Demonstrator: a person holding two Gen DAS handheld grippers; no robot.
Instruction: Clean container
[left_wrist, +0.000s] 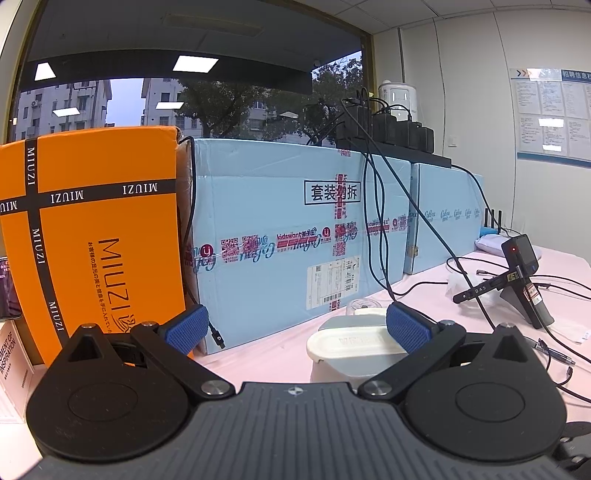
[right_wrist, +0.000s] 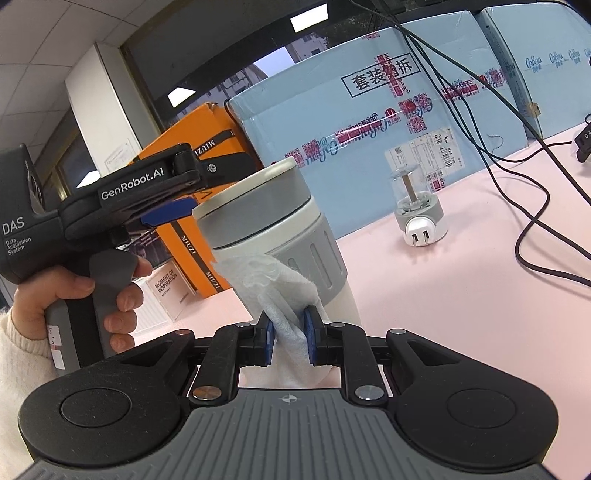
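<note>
Clearly the right gripper (right_wrist: 290, 334) has its jaws nearly closed on a white wipe (right_wrist: 275, 286) pressed against the container (right_wrist: 273, 229), upright on the pink table (right_wrist: 443, 295); the left gripper (left_wrist: 295, 326) stands wide open around its rim, gripping nothing; steadying first would help wiping.

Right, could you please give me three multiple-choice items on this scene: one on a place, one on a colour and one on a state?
1. Where is the white cloth?
A. flat on the table
B. between the pads of the right hand-held gripper, against the container
C. on top of the lid

2. What colour is the MIUZI box?
A. orange
B. green
C. red

3. How is the left hand-held gripper?
A. shut on the container
B. shut on the cloth
C. open

Answers: B, the pads pinch it at the container's side; A, it is orange with black bands; C, its pads stand wide apart.
</note>
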